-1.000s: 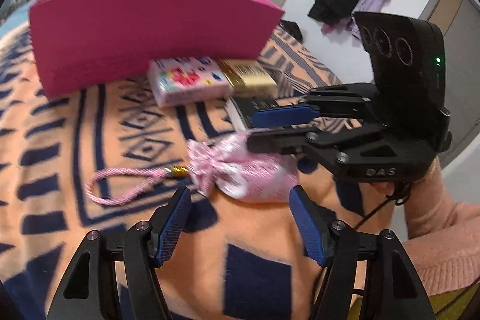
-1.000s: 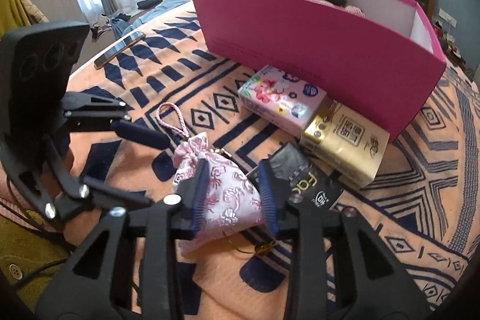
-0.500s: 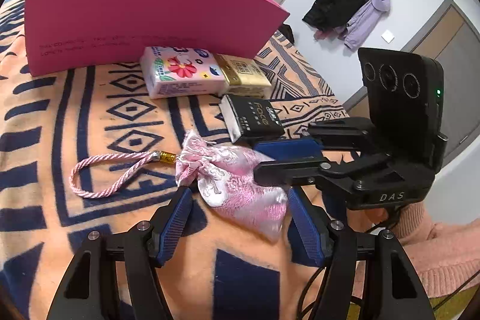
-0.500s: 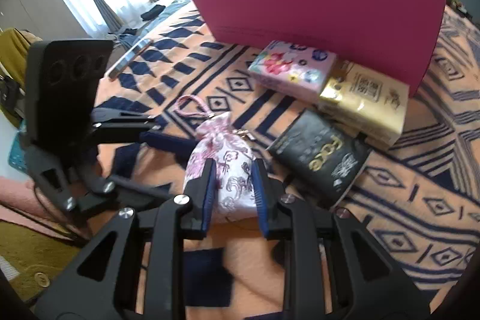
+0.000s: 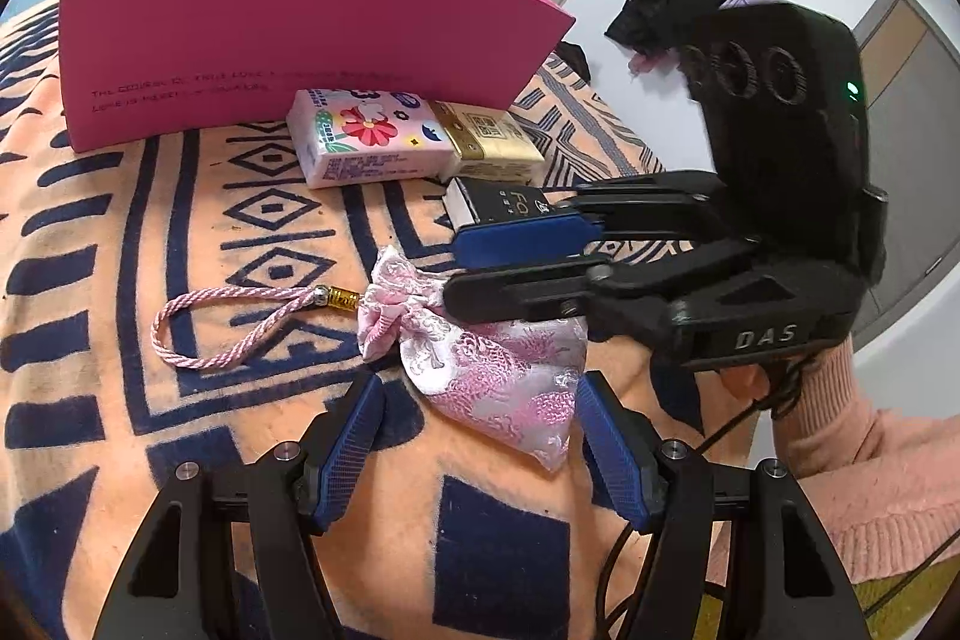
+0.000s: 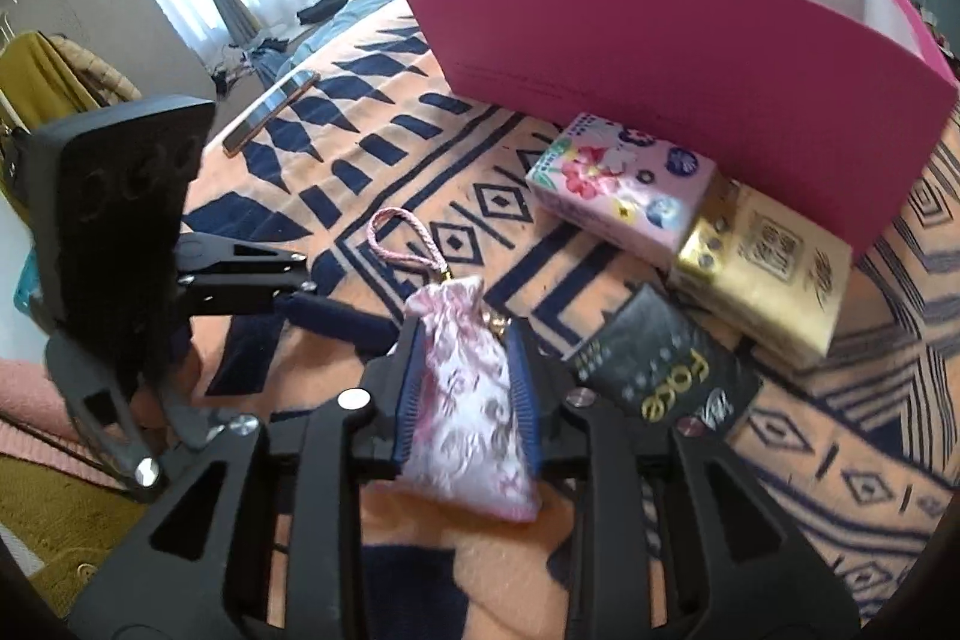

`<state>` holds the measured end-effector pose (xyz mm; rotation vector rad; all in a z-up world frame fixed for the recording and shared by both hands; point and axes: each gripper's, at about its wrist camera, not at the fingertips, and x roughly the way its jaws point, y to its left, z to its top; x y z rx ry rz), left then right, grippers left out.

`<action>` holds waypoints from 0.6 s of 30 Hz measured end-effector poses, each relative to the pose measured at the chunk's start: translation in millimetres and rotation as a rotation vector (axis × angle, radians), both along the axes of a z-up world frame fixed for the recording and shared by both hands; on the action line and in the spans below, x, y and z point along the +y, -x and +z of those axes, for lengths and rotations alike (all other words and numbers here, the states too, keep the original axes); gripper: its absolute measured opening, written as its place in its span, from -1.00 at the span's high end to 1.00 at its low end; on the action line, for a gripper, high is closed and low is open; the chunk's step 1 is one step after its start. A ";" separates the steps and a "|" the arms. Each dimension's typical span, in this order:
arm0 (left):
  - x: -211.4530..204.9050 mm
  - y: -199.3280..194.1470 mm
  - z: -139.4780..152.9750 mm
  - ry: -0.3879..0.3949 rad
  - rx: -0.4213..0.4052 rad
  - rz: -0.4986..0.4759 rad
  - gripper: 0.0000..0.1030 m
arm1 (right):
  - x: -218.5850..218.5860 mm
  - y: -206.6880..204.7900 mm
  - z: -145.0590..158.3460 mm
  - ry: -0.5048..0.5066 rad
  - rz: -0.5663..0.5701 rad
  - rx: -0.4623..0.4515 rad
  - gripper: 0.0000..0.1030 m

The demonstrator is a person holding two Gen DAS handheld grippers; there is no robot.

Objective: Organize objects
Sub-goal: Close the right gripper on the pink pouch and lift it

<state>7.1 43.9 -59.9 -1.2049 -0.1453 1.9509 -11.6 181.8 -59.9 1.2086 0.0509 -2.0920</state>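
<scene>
Pouch (image 6: 465, 394) lifted, between opening right tongs (image 6: 465, 388).

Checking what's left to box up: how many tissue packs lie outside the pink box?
3: the floral pack against the pink box, the gold pack beside it, the black pack nearer. Others may hide behind the box.

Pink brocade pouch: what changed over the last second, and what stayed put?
The right hand-held gripper closed on the pink brocade pouch; its jaws are now opening slightly, pads against the fabric. The pouch shifted little. The left hand-held gripper stayed open. Tissue packs and pink box unchanged.
</scene>
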 end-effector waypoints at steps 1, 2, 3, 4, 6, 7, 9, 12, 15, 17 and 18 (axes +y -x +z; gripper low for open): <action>-1.3 0.5 -0.3 0.000 -0.001 0.001 -0.31 | -2.4 3.1 -2.4 -0.004 0.014 -0.014 0.37; -1.7 0.6 -0.5 0.000 -0.001 0.001 -0.31 | -4.7 6.3 -5.3 -0.011 0.020 -0.025 0.35; -1.8 0.8 -0.6 0.001 0.000 0.001 -0.31 | -5.5 8.1 -8.0 -0.017 0.025 -0.034 0.31; -2.1 0.8 -0.4 0.000 -0.001 0.001 -0.31 | -6.9 9.3 -10.4 -0.021 0.036 -0.043 0.31; 0.3 1.6 -1.2 0.001 0.003 -0.001 -0.31 | -8.8 9.6 -13.7 -0.024 0.045 -0.043 0.31; 1.3 2.4 -1.4 0.001 0.004 -0.003 -0.31 | -9.2 8.9 -14.8 -0.021 0.051 -0.045 0.31; 2.5 3.8 -1.4 -0.003 0.002 -0.005 -0.30 | -9.9 7.6 -16.5 -0.011 0.054 -0.042 0.35; 3.4 4.8 -0.2 -0.011 0.002 -0.009 -0.29 | -10.0 3.8 -14.6 -0.001 0.055 -0.028 0.54; 4.0 5.4 0.2 -0.012 -0.002 -0.013 -0.29 | -5.5 -0.2 -9.3 0.019 0.039 -0.008 0.59; 3.5 5.3 2.7 -0.016 0.001 -0.018 -0.29 | -0.2 -3.0 -2.8 0.052 0.024 0.007 0.60; 4.5 3.3 5.2 -0.019 0.008 -0.019 -0.29 | 2.4 -4.6 1.1 0.062 0.012 0.021 0.60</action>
